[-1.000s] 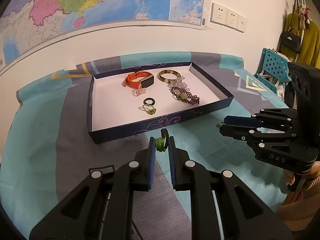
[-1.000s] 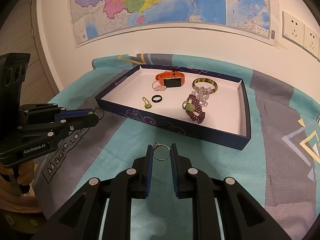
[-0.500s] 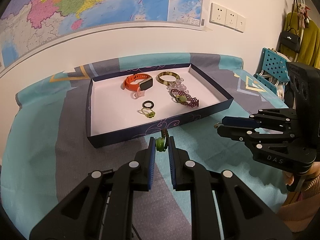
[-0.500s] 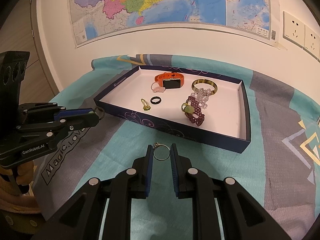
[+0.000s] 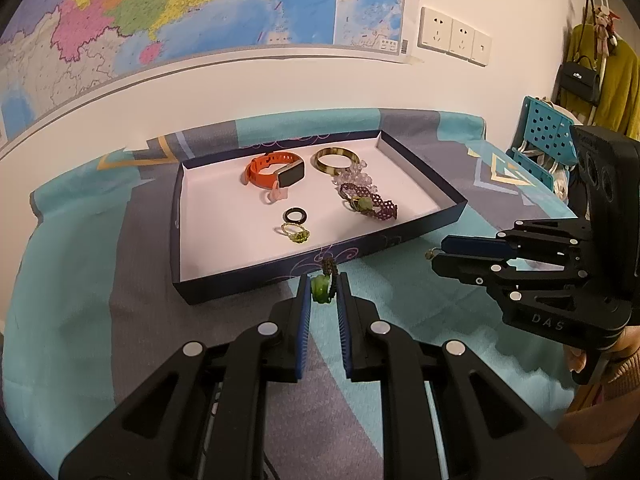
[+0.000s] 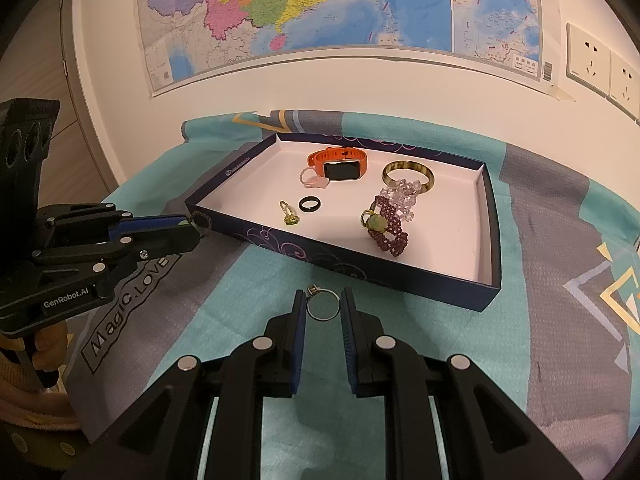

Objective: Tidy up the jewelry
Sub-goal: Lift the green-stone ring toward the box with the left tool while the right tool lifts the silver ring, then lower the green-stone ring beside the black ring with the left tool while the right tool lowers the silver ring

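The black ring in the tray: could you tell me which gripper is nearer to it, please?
Left, though only narrowly. The left gripper sits just outside the tray wall, almost straight in front of the black ring. The right gripper is farther along that wall.

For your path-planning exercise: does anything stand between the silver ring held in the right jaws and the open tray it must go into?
Only the tray's near wall lies between the silver ring and the tray floor; the ring must clear it.
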